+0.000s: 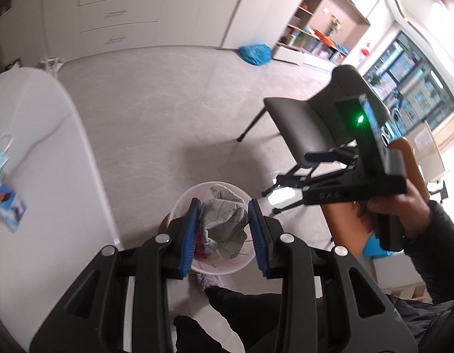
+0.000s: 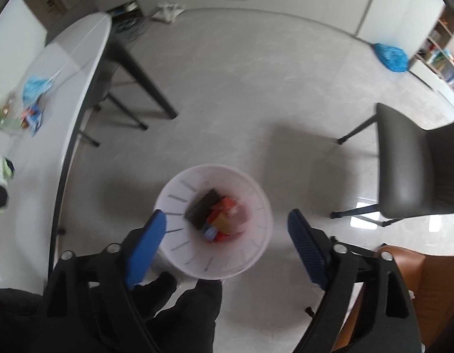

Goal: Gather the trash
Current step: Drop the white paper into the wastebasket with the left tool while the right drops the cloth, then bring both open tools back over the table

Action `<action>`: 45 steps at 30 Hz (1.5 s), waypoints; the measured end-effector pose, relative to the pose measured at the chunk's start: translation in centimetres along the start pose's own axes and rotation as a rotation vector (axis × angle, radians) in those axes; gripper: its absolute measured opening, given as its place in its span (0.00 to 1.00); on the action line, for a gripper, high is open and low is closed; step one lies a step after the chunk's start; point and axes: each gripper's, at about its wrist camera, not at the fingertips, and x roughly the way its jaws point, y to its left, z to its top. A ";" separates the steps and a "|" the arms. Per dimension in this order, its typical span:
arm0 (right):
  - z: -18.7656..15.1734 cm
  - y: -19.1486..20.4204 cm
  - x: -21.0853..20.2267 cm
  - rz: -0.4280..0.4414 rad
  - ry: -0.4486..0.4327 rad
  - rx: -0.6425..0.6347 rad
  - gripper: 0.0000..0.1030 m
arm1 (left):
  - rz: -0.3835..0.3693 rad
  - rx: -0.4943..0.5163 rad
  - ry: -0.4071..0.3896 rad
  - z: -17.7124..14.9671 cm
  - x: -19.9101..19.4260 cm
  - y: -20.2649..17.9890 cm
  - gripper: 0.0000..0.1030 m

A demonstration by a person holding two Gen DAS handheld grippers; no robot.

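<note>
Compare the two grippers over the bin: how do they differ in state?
The left gripper has its jaws narrow, clamped on crumpled paper; the right gripper stands wide open with nothing between its pads. The left still carries its trash; below the right, wrappers already lie in the bin. Both point down over the same white bin and have blue pads.

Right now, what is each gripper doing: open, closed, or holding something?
Left gripper: closed on a crumpled grey paper wad, above the round white plastic bin.
Right gripper: open, nothing between its jaws.
</note>
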 end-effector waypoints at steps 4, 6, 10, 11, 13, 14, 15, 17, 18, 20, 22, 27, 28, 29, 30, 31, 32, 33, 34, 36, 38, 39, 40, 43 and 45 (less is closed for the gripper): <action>0.2 -2.3 -1.5 0.016 -0.038 0.046 0.89 | -0.029 0.016 0.038 0.9 2.1 -1.7 0.46; 0.5 -3.0 -1.8 0.027 -0.051 0.056 0.89 | -0.014 0.014 0.047 1.2 2.6 -2.6 0.76; 0.6 -3.3 -2.0 0.031 -0.063 0.047 0.89 | 0.008 0.019 0.030 1.5 2.2 -3.5 0.93; 0.7 -3.3 -1.9 0.029 -0.064 0.043 0.89 | 0.027 0.013 0.032 1.5 2.1 -3.5 0.93; 0.7 -3.0 -2.1 0.025 -0.067 0.035 0.89 | 0.060 0.006 0.019 1.4 1.6 -3.0 0.93; 0.7 -3.0 -2.1 0.028 -0.068 0.030 0.90 | 0.071 0.002 0.016 1.4 1.4 -2.9 0.93; 0.8 -2.8 -2.1 0.031 -0.070 0.026 0.91 | 0.084 -0.009 0.012 1.3 1.0 -2.8 0.93; 0.8 -2.4 -2.3 0.031 -0.076 0.017 0.93 | 0.092 -0.026 0.000 1.0 0.3 -2.5 0.93; 0.8 -2.2 -2.4 0.030 -0.078 0.011 0.93 | 0.096 -0.036 -0.010 1.0 0.0 -2.3 0.93; 0.9 -1.6 -2.5 0.034 -0.081 0.002 0.93 | 0.106 -0.050 -0.018 0.9 -0.6 -1.8 0.93; 1.0 -1.2 -2.7 0.041 -0.082 -0.003 0.93 | 0.116 -0.068 -0.025 0.6 -1.2 -1.2 0.93; 1.3 0.9 -3.0 0.060 -0.095 -0.033 0.93 | 0.148 -0.106 -0.044 0.0 -2.6 -0.1 0.93; 1.4 1.4 -3.1 0.063 -0.096 -0.040 0.93 | 0.154 -0.115 -0.048 0.1 -2.9 0.0 0.93; 1.6 2.2 -3.2 0.070 -0.100 -0.052 0.93 | 0.163 -0.126 -0.054 0.0 -3.2 0.4 0.93; 1.7 2.7 -3.2 0.076 -0.103 -0.059 0.93 | 0.179 -0.143 -0.064 -0.3 -3.8 0.8 0.93; 1.9 3.6 -3.2 0.087 -0.106 -0.071 0.93 | 0.193 -0.158 -0.073 -0.5 -4.3 1.3 0.93; 2.1 4.3 -3.3 0.096 -0.108 -0.079 0.93 | 0.210 -0.173 -0.083 -1.0 -4.9 1.9 0.93; 2.4 5.3 -3.2 0.110 -0.110 -0.092 0.93 | 0.235 -0.196 -0.096 -1.4 -5.7 2.7 0.93; 2.6 6.4 -3.1 0.124 -0.112 -0.107 0.94 | 0.252 -0.213 -0.105 -1.6 -6.4 3.3 0.93; 3.1 8.5 -3.0 0.149 -0.113 -0.140 0.94 | 0.286 -0.264 -0.128 -2.7 -8.0 4.9 0.93; 3.6 10.7 -2.8 0.174 -0.111 -0.178 0.94 | 0.320 -0.309 -0.145 -3.7 -9.5 6.6 0.93; 3.9 12.1 -2.6 0.188 -0.107 -0.203 0.94 | 0.336 -0.327 -0.151 -4.3 -10.2 7.2 0.93; 4.1 13.0 -2.6 0.199 -0.106 -0.221 0.94 | 0.354 -0.347 -0.159 -4.9 -10.8 7.9 0.93; 4.7 17.1 -2.5 0.237 -0.102 -0.301 0.94 | 0.392 -0.405 -0.181 -6.5 -12.7 9.9 0.93; 5.0 19.0 -2.5 0.251 -0.104 -0.340 0.94 | 0.415 -0.451 -0.194 -7.6 -13.8 11.3 0.93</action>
